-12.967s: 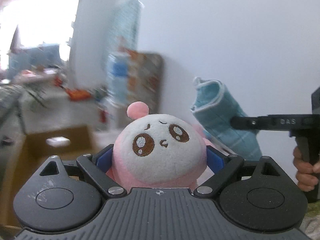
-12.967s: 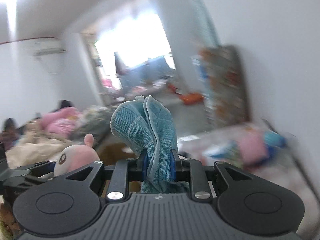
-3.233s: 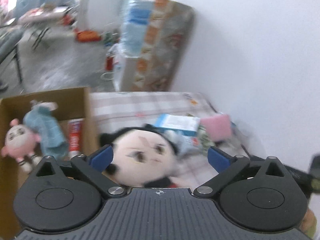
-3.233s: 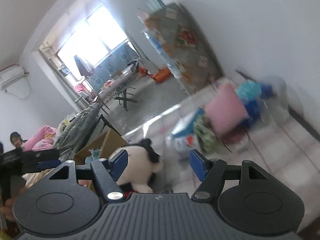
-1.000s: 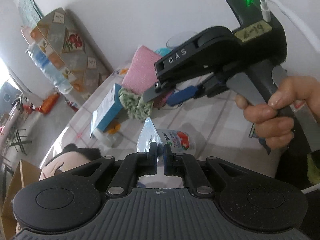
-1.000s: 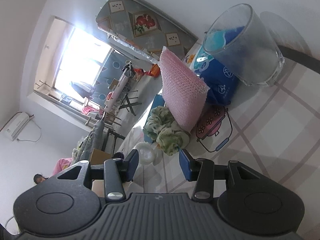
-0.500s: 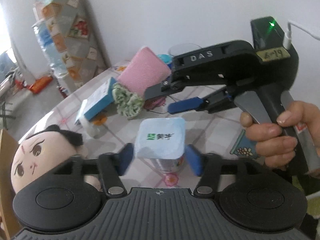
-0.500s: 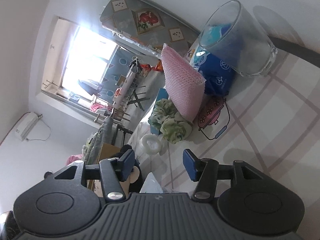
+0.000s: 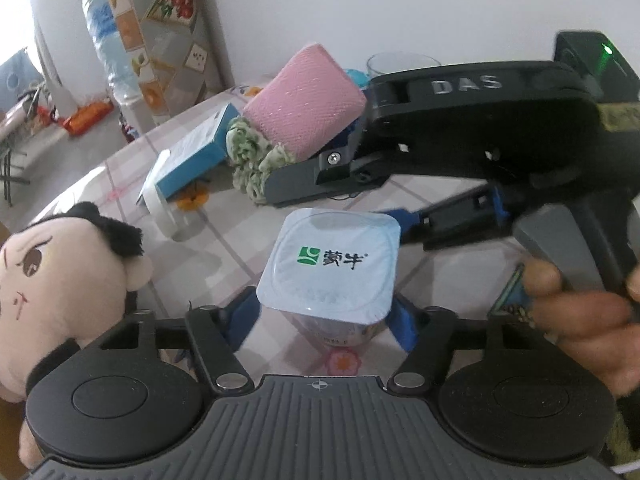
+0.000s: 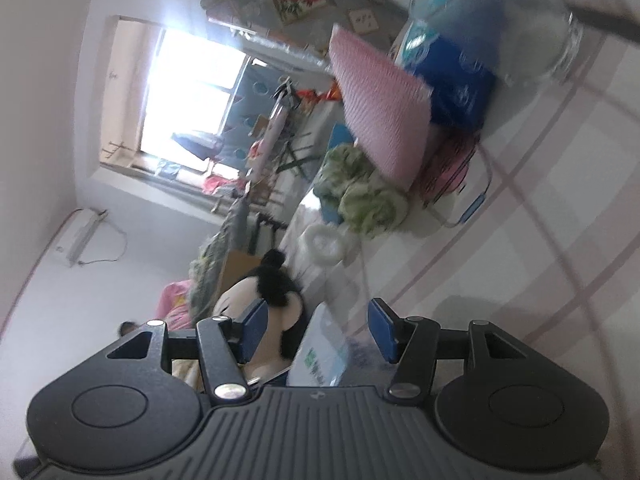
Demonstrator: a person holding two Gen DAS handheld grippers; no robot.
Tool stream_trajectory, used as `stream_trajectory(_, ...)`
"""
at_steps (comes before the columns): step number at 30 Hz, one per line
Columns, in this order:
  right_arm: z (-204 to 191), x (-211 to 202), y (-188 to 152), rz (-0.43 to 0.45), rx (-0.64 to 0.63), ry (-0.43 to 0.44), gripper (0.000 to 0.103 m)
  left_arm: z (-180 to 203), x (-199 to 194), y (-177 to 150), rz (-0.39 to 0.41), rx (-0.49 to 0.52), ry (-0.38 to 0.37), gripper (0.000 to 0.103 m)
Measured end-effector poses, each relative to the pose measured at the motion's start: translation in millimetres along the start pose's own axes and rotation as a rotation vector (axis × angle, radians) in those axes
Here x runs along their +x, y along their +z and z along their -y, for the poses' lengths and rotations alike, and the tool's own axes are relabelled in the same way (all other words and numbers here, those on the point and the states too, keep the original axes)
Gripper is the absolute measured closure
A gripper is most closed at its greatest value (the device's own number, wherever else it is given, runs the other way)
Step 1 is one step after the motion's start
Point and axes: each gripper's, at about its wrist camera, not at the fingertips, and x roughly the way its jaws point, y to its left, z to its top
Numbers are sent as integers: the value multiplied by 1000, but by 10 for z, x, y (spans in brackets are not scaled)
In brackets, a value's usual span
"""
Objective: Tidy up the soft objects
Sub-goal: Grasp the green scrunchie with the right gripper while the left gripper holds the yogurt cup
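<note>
From my left wrist camera, a sealed yoghurt cup (image 9: 332, 264) stands upright on the checked worktop (image 9: 224, 240) right between the spread fingers of my left hand-held gripper (image 9: 326, 322), its jaws open and holding nothing. Whether the pads touch the cup I cannot tell. My right hand-held gripper (image 9: 360, 196) crosses the view just beyond the cup, blocking the way to the pink sponge (image 9: 304, 100) and the green scrunchie (image 9: 252, 160) past it. A blue box (image 9: 192, 156) lies ahead to the left. The plush doll (image 9: 56, 276) lies close on my left, just beside the left finger.

From my right wrist camera, the right hand-held gripper (image 10: 318, 330) is open and empty. The yoghurt cup (image 10: 320, 356) sits low between its fingers, the plush doll (image 10: 260, 304) behind the left finger. Further ahead lie the green scrunchie (image 10: 360, 196), the pink sponge (image 10: 376, 116), a blue packet (image 10: 460, 88) and a glass (image 10: 532, 28).
</note>
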Motion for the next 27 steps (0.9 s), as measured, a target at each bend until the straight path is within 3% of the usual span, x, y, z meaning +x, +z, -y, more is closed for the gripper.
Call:
stream_trajectory(5,-73,5,-46,-19,10,10,69,-35,-9,-4,-12,-55,-2,41)
stream_trajectory(18,-238,189,-317,-190,14,35,69,-77,-414,-330,-14,-135,107,38)
stream_trajectory(21,-298,123,-267,-174,-24,-2,69,-96,-404,-367,1,-137,106,26)
stream_trajectory(27,-528,-66,7,-35,-196,-149,70,-131,-341,-391,4,-120,100,26)
